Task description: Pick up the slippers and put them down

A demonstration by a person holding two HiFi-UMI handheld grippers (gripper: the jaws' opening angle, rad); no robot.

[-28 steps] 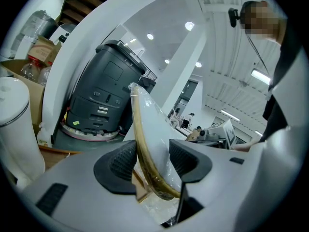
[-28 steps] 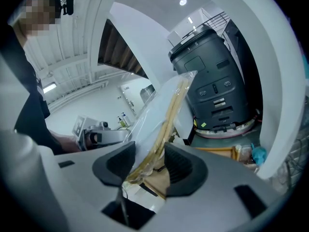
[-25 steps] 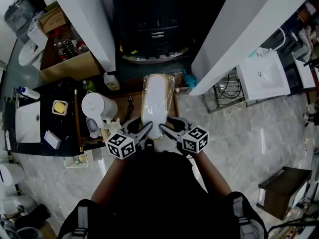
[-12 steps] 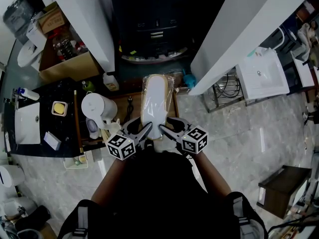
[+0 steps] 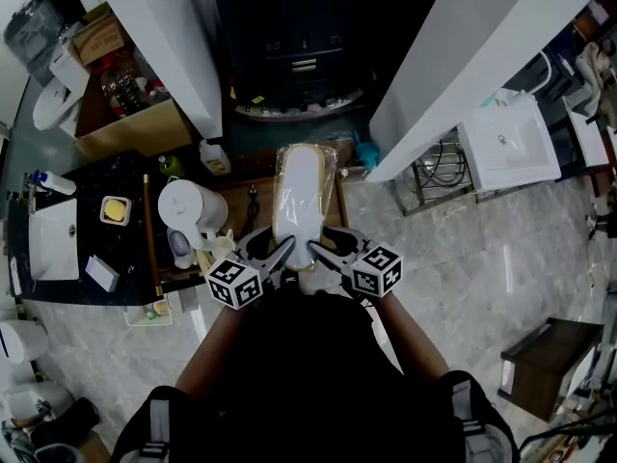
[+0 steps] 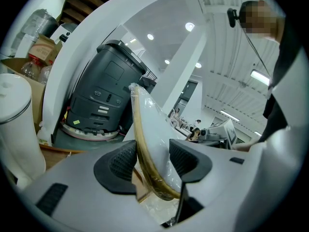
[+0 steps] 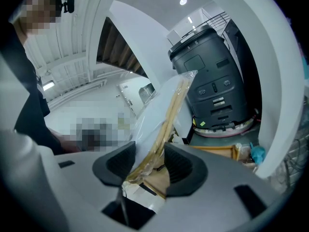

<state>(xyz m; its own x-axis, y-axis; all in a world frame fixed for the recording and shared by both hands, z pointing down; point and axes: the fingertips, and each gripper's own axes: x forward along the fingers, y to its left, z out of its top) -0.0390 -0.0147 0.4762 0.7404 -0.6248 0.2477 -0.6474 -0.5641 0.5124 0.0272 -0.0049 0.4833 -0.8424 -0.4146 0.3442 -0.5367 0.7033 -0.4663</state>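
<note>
Pale marble floor (image 5: 453,258) fills the head view, open and bare to the right of the person as far as a white basin (image 5: 509,143), while the left side is crowded by a black desk (image 5: 125,249) with a sink and a white lidded container (image 5: 185,207) at its edge. Two white beams (image 5: 463,56) run up either side and leave a narrow lane that ends at a dark grey machine (image 5: 304,56). In that lane the slippers (image 5: 304,201), a white pair with tan soles sealed in clear plastic, stand over a small wooden desk (image 5: 253,199), their near end between the left tongs (image 5: 275,256) and the right tongs (image 5: 323,252). Both marker cubes show only black and white squares. From the left gripper view, the pads are clenched on the pack's tan edge and the plastic, and the pack rises tilted in front of the machine. A yellow sticker on the machine is too small to read. From the right gripper view, those tongs also grasp the slippers, the tan edge pinched between both pads, with the wooden desk just below.
</note>
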